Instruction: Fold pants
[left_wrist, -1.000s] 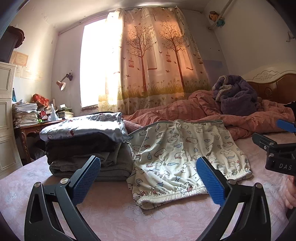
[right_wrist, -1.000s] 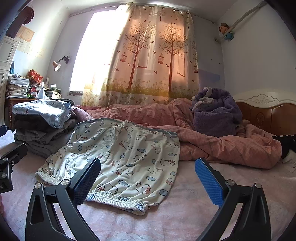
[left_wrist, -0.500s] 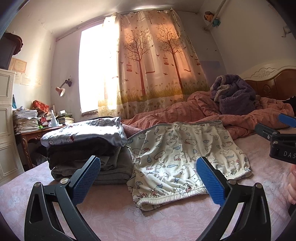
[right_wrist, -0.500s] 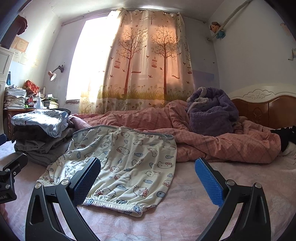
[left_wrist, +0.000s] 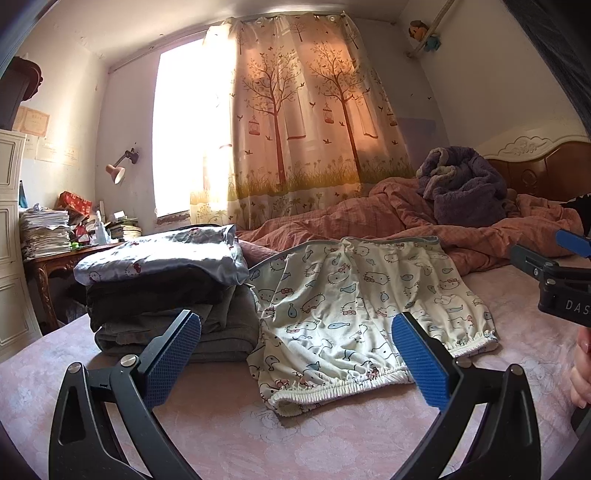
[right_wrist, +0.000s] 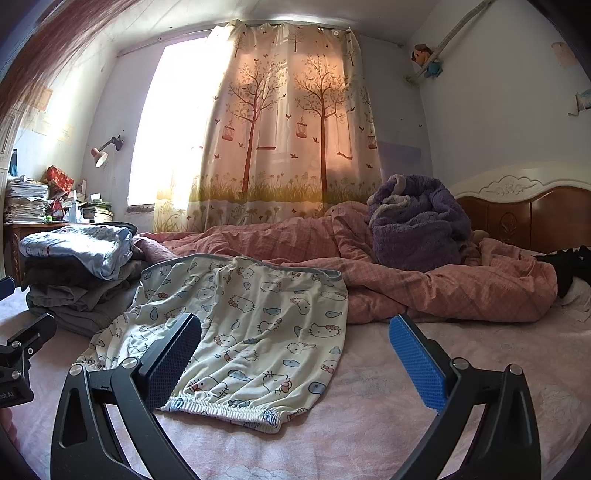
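Low wrist views, both facing pants (left_wrist: 362, 306) and curtain (right_wrist: 284, 125).

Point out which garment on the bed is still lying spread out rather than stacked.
The cream cartoon-print pants, lying flat on the pink sheet beside the pile. The folded clothes stack holds grey and dark pieces with a pale blue one on top.

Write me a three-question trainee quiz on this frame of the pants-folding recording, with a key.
1. True or false: the left gripper is shut on the cartoon-print pants.
2. What lies directly beside the pants? A) stack of folded clothes B) a laundry basket C) a pair of shoes
3. Fill in: the elastic cuffs lie at the pants' edge ____ the right gripper.

Key: 1 false, both grippers are open and empty; 2 A; 3 nearest.
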